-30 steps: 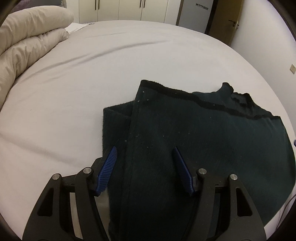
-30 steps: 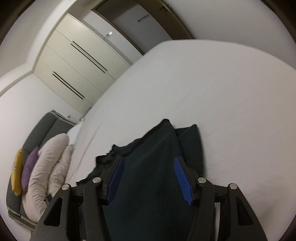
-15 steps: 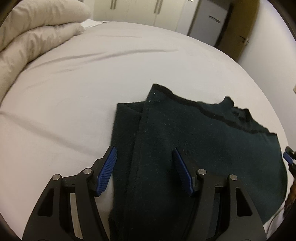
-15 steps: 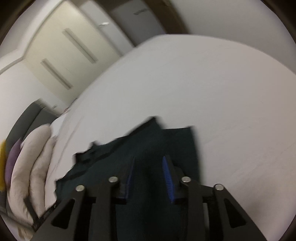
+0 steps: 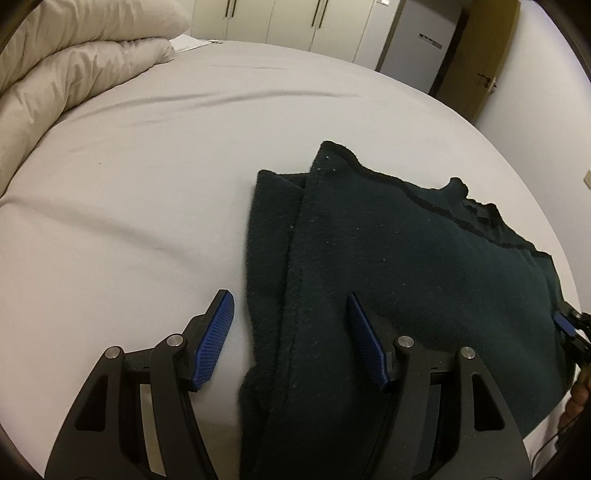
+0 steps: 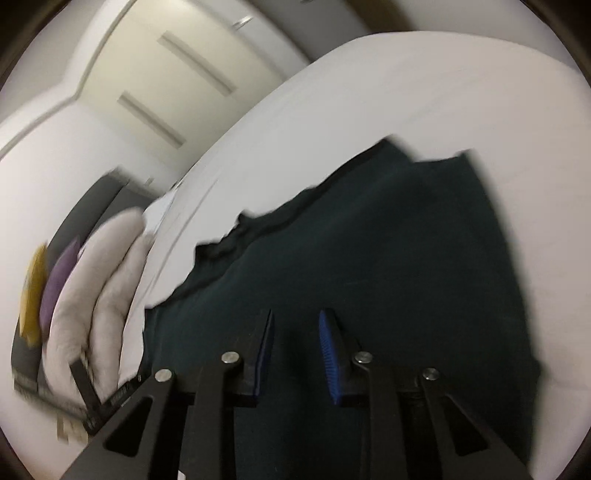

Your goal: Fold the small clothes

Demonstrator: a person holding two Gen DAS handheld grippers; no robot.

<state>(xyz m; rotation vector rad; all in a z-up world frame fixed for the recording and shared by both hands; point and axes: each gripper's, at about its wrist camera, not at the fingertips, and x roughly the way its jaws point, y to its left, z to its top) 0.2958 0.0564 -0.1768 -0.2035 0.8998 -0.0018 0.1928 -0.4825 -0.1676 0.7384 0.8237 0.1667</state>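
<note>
A dark green garment [image 5: 388,266] lies flat on the white bed sheet [image 5: 147,177], one side strip folded over along its left edge. My left gripper [image 5: 290,314] is open above that folded edge, its fingers astride it, holding nothing. In the right wrist view the same garment [image 6: 388,240] fills the middle. My right gripper [image 6: 295,325] hovers over it with its jaws partly closed, a gap still between the blue pads, nothing in them. The right gripper's tip also shows in the left wrist view [image 5: 567,323] at the garment's right edge.
A folded cream duvet [image 5: 74,74] lies at the bed's far left, also in the right wrist view [image 6: 99,295] next to purple and yellow cushions [image 6: 55,280]. Wardrobe doors [image 5: 295,22] and a room door [image 5: 484,55] stand beyond the bed.
My right gripper has narrowed from wide open to partly closed and swung over the garment, with motion blur. My left gripper has drifted left, staying open.
</note>
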